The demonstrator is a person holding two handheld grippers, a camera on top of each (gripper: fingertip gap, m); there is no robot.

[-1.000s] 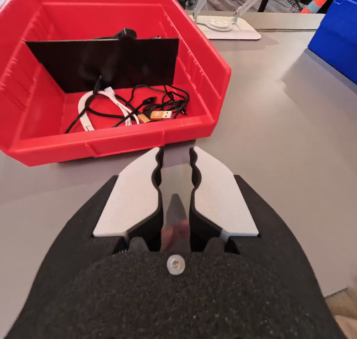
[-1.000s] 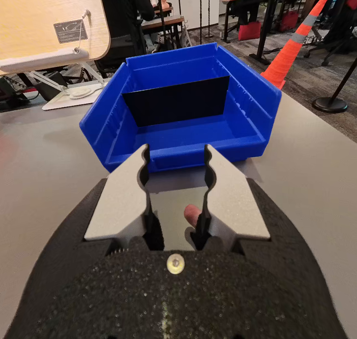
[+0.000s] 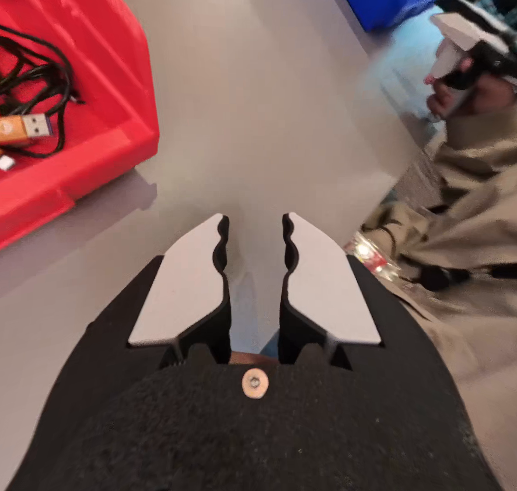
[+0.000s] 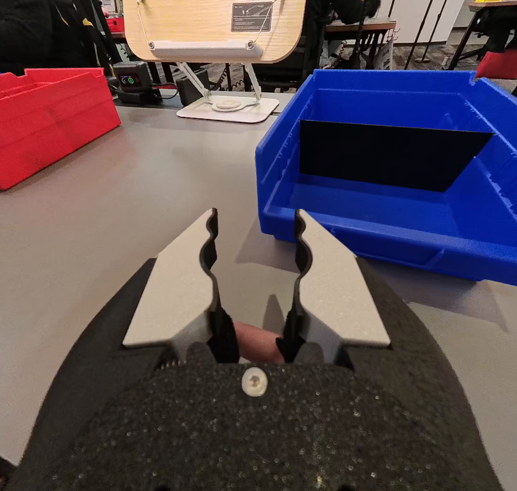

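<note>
My left gripper (image 3: 255, 218) is open and empty over the bare grey table (image 3: 251, 113), just right of the red bin (image 3: 117, 91). The bin holds tangled black cables (image 3: 42, 80) and an orange USB plug (image 3: 25, 129). The other gripper (image 3: 458, 38) shows blurred at the far right of the left wrist view, in a person's hand. My right gripper (image 4: 255, 214) is open and empty above the table (image 4: 140, 197), beside the front left corner of the blue bin (image 4: 363, 234). The blue bin has a black divider (image 4: 386, 155) and its front compartment is empty.
The red bin (image 4: 50, 125) also shows at the left of the right wrist view. A wooden board on a white stand (image 4: 212, 18) is at the table's far edge, with a black device (image 4: 131, 83) beside it. A person's beige sleeve (image 3: 447, 225) is at the right. The grippers' ends are close to 40 centimeters from one another.
The left gripper has swung right and down, away from the red bin's front, and its jaws have opened wider. The right gripper has turned left, so the blue bin now lies to its right.
</note>
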